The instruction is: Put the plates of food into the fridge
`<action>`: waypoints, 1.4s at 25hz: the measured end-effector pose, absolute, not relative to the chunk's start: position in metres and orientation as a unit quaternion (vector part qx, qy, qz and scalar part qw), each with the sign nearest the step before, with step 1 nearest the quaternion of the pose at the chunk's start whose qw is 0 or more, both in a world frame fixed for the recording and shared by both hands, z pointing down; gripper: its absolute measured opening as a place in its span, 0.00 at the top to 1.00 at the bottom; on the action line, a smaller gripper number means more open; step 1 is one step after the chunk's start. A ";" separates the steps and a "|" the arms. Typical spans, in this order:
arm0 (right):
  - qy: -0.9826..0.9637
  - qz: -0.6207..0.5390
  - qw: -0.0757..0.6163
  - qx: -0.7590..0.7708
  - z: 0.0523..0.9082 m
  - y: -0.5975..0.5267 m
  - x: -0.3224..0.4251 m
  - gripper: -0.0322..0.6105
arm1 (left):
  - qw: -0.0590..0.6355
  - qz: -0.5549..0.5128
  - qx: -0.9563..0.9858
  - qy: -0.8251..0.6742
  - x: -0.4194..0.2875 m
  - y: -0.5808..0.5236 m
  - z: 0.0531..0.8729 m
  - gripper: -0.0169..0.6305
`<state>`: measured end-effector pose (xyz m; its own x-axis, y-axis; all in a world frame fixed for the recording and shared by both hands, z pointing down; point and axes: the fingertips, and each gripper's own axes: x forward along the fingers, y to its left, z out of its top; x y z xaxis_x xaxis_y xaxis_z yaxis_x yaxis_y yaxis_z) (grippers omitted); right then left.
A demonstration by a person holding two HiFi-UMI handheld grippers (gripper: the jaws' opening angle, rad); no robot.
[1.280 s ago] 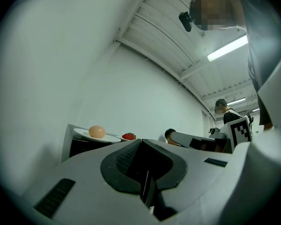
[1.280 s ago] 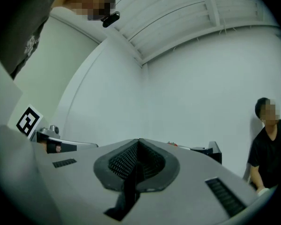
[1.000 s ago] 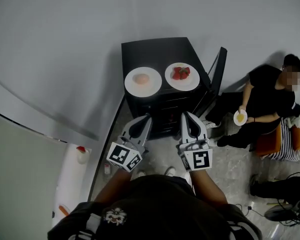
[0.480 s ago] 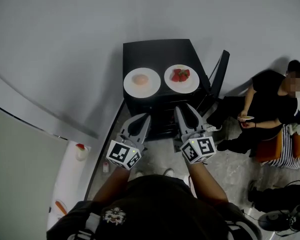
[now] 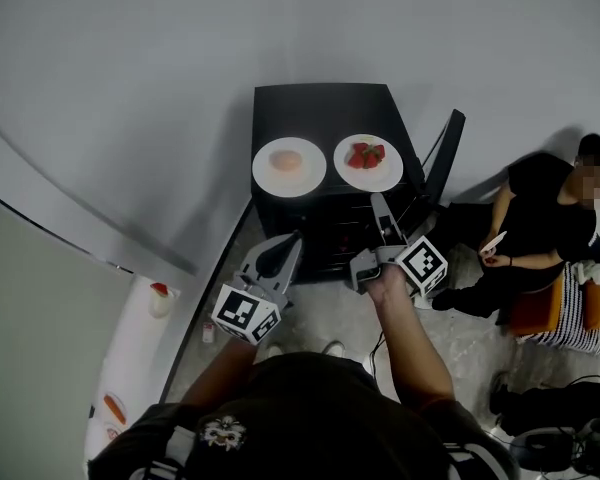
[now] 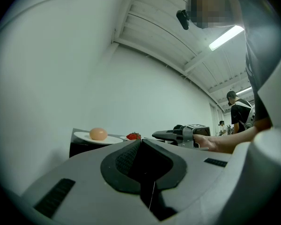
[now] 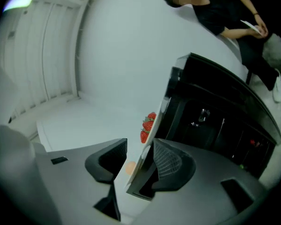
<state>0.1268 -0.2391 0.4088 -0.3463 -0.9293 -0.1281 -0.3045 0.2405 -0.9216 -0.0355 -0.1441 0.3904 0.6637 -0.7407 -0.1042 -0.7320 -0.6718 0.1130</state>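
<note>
Two white plates rest on top of a small black fridge [image 5: 320, 103]: one with a round peach-coloured food [image 5: 288, 165], one with strawberries [image 5: 368, 160]. The fridge door [image 5: 446, 153] stands open at the right. My left gripper [image 5: 293, 239] is shut and empty, held in front of the fridge below the plates. My right gripper [image 5: 372, 240] lies rolled on its side before the open fridge; its jaws have just been opening and hold nothing. In the right gripper view the strawberries [image 7: 149, 124] and fridge [image 7: 215, 121] lie beyond the open jaws. The left gripper view shows both plates [image 6: 98, 135] ahead.
A person [image 5: 545, 218] sits on the floor right of the fridge, close to the open door. A white ledge [image 5: 145, 338] with small items runs along the left wall. Cables and gear [image 5: 560, 438] lie at the lower right.
My right gripper has rolled onto its side, shifted right and lower toward the fridge opening, and its jaws have spread apart. The left gripper has stayed put.
</note>
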 end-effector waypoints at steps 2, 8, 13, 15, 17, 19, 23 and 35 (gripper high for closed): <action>0.667 -0.472 0.396 -0.419 0.414 -0.247 0.129 0.69 | 0.030 -0.068 0.912 -0.404 -0.037 -0.142 0.392 0.94; 0.615 -0.524 0.436 -0.395 0.422 -0.264 0.131 0.69 | 0.039 -0.067 0.908 -0.412 -0.045 -0.143 0.391 0.94; 0.612 -0.527 0.437 -0.396 0.423 -0.270 0.131 0.69 | 0.043 -0.066 0.906 -0.415 -0.051 -0.145 0.396 0.94; 0.614 -0.526 0.431 -0.400 0.426 -0.272 0.131 0.69 | 0.039 -0.068 0.907 -0.414 -0.051 -0.146 0.398 0.94; 0.612 -0.526 0.432 -0.403 0.426 -0.273 0.132 0.70 | 0.030 -0.065 0.908 -0.414 -0.050 -0.145 0.396 0.94; 0.609 -0.525 0.436 -0.404 0.426 -0.274 0.132 0.72 | 0.026 -0.063 0.907 -0.415 -0.052 -0.145 0.394 0.94; 0.609 -0.525 0.436 -0.405 0.426 -0.275 0.133 0.77 | 0.027 -0.065 0.906 -0.417 -0.055 -0.143 0.394 0.94; 0.596 -0.523 0.447 -0.414 0.427 -0.273 0.137 0.88 | 0.036 -0.065 0.906 -0.416 -0.060 -0.140 0.399 0.94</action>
<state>0.1374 -0.2730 0.4275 -0.2580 -0.9609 -0.1001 -0.0253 0.1104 -0.9936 -0.0598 -0.1398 0.3992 0.6452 -0.7591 -0.0870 -0.7497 -0.6509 0.1191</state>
